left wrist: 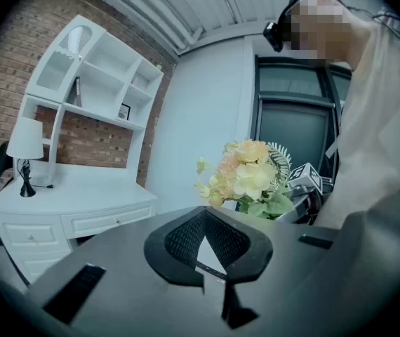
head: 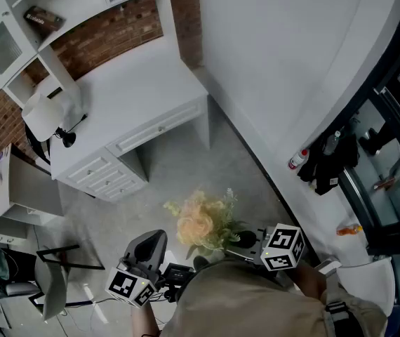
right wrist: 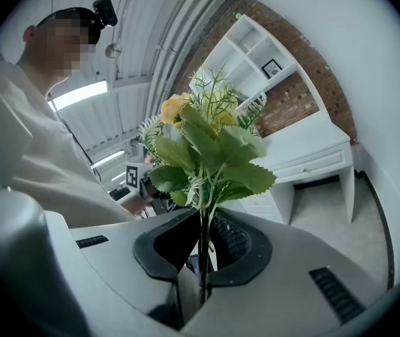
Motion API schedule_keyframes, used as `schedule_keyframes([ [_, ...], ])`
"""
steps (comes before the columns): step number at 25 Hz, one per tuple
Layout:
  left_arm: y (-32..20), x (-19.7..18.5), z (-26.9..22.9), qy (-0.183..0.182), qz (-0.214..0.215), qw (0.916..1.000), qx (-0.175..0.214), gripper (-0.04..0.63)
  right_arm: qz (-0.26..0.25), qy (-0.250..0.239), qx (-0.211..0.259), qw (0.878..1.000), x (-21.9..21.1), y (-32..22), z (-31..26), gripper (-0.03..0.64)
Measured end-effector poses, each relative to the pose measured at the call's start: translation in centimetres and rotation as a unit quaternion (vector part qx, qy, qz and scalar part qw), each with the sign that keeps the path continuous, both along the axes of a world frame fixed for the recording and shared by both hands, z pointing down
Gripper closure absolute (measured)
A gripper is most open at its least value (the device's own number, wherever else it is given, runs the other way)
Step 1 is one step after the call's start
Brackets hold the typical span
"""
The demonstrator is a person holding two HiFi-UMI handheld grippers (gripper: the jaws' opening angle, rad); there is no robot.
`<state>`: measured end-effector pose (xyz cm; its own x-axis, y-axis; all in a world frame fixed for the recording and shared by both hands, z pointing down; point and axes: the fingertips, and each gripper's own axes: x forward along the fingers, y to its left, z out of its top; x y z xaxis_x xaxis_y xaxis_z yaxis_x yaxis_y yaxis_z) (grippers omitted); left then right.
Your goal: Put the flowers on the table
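A bunch of yellow and peach flowers (head: 200,222) with green leaves hangs above the grey floor, just in front of the person's body. My right gripper (head: 241,239) is shut on the stems; in the right gripper view the thin stems (right wrist: 203,258) run up between its jaws and the leaves (right wrist: 207,156) fan out above. My left gripper (head: 149,246) is to the left of the bunch, apart from it, its jaws shut with nothing between them (left wrist: 203,215). The left gripper view shows the flowers (left wrist: 248,177) off to the right. The white desk (head: 133,93) stands ahead at the brick wall.
A white lamp (head: 45,112) stands on the desk's left end, under a white shelf unit (head: 24,12). A grey chair (head: 56,276) is at lower left. A white wall (head: 291,62) runs along the right, with a dark rack (head: 368,167) of bottles beyond it.
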<state>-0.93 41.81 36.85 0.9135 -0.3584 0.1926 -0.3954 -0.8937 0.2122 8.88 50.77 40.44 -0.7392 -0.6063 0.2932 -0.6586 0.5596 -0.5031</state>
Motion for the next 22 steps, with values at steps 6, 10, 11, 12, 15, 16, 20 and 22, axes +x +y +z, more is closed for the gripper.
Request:
schedule_keyframes([
  [6, 0.5, 1.3, 0.1, -0.007, -0.017, 0.9998, -0.005, 0.588, -0.027, -0.003, 0.0, 1.0, 0.8, 0.1, 0.3, 0.561],
  [10, -0.3, 2.5, 0.3, -0.005, -0.017, 0.9998, -0.006, 0.588, -0.026, -0.001, 0.001, 1.0, 2.0, -0.6, 0.4, 0.561],
  [11, -0.3, 3.1, 0.3, -0.004, -0.015, 0.9998, -0.008, 0.588, -0.025, -0.001, 0.0, 1.0, 2.5, -0.5, 0.4, 0.561],
  [12, -0.1, 3.9, 0.4, -0.005, -0.013, 0.9999, -0.009, 0.588, -0.023, -0.003, -0.001, 1.0, 3.2, -0.4, 0.4, 0.561],
  [15, 0.2, 6.3, 0.4, -0.011, -0.004, 0.9999, -0.005, 0.588, -0.012, -0.009, -0.002, 1.0, 5.4, 0.1, 0.5, 0.56],
  [16, 0.1, 7.1, 0.3, -0.012, -0.002, 0.9999, -0.003, 0.588, -0.009, -0.011, -0.001, 1.0, 6.1, 0.1, 0.4, 0.56],
  [20, 0.1, 9.8, -0.2, -0.021, -0.004, 0.9998, 0.004, 0.588, -0.004, -0.023, 0.0, 1.0, 9.0, 0.0, 0.2, 0.56],
  [22, 0.0, 10.6, -0.3, -0.031, -0.008, 0.9995, 0.008, 0.588, -0.007, -0.028, 0.001, 1.0, 9.9, -0.2, 0.3, 0.56],
])
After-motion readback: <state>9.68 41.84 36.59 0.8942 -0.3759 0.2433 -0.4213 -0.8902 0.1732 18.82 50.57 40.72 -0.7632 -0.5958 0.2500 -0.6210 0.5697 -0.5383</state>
